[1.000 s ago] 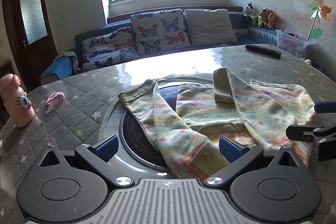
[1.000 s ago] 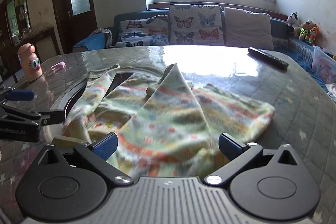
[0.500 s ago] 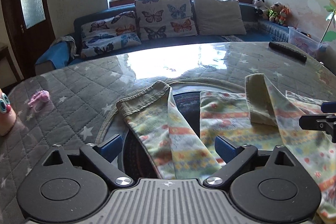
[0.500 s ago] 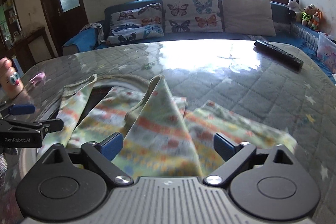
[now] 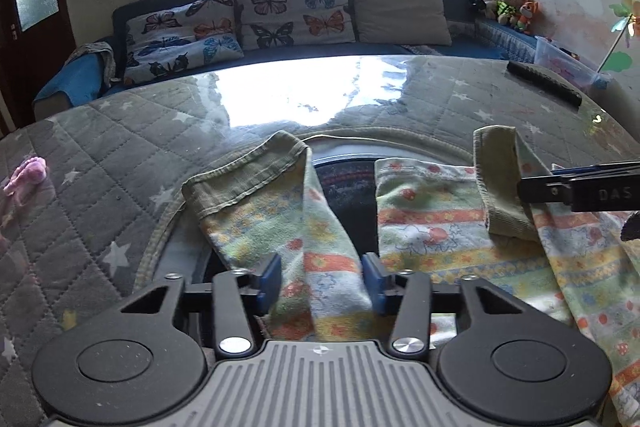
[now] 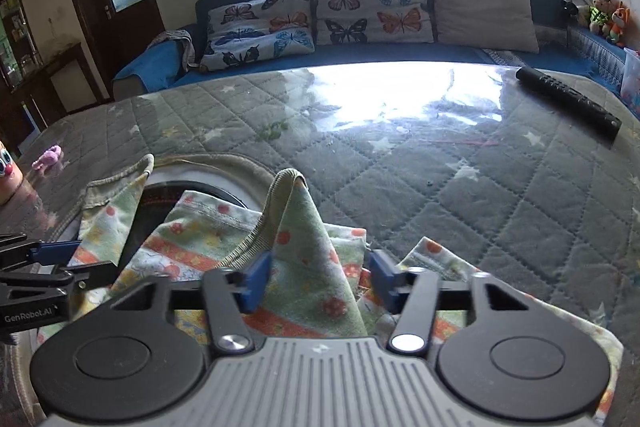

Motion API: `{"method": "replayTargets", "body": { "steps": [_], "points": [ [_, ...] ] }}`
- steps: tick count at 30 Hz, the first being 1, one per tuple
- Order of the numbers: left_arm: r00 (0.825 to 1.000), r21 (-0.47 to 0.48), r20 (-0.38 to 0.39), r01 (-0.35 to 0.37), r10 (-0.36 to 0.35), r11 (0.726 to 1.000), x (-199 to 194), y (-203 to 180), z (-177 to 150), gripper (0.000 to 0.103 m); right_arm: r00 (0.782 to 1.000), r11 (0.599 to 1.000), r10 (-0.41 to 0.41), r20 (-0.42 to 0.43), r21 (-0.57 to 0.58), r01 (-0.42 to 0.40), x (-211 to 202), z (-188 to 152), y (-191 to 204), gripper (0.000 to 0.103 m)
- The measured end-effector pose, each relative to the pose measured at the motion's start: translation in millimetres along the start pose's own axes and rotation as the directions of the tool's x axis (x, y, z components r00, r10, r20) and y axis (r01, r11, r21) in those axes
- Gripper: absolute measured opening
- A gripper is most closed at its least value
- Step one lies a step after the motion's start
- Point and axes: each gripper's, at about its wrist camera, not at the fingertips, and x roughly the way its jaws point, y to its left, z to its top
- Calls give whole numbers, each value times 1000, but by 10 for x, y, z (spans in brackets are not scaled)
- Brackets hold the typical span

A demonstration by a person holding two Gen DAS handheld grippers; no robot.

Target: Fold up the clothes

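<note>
A pair of small patterned trousers (image 5: pixel 440 227), pale green with orange stripes and dots, lies on the quilted table. My left gripper (image 5: pixel 322 281) is shut on the left trouser leg (image 5: pixel 280 211), whose cuff points away from me. My right gripper (image 6: pixel 316 281) is shut on the right leg (image 6: pixel 312 239), which rises in a peak to its ribbed cuff (image 6: pixel 286 183). The right gripper also shows at the right edge of the left wrist view (image 5: pixel 580 187); the left one shows at the left edge of the right wrist view (image 6: pixel 48 267).
A round dark hotplate (image 5: pixel 344 179) is set in the table under the trousers. A black remote (image 6: pixel 568 101) lies at the far right. A small pink toy (image 5: pixel 26 177) and a pink bottle (image 6: pixel 6 167) are at the left. A sofa (image 5: pixel 280 23) stands behind.
Both grippers have moved forward and down over the trouser legs, and their jaws have closed from wide open onto the cloth. The right leg is now pulled up into a peak.
</note>
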Motion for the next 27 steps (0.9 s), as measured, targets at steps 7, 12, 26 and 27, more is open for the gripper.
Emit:
{"method": "replayTargets", "body": {
  "steps": [7,12,26,27],
  "points": [
    [999,-19,44,13,-12,1000,-201,32,-52,7,999,1000,-6,38,20,6,-256,-37,-63,7],
    [995,-67,95,-11,17,998,-522,200,-148,6,995,999,-21,93,30,18,-576,-68,-130,5],
    [988,-184,126,-69,93,981,-1534,582,-962,5,952,975,-145,268,205,91,-1978,-792,-740,4],
    [988,-192,123,-72,96,979,-1592,599,-1020,5,949,970,-161,272,220,101,-2076,-886,-796,4]
  ]
}}
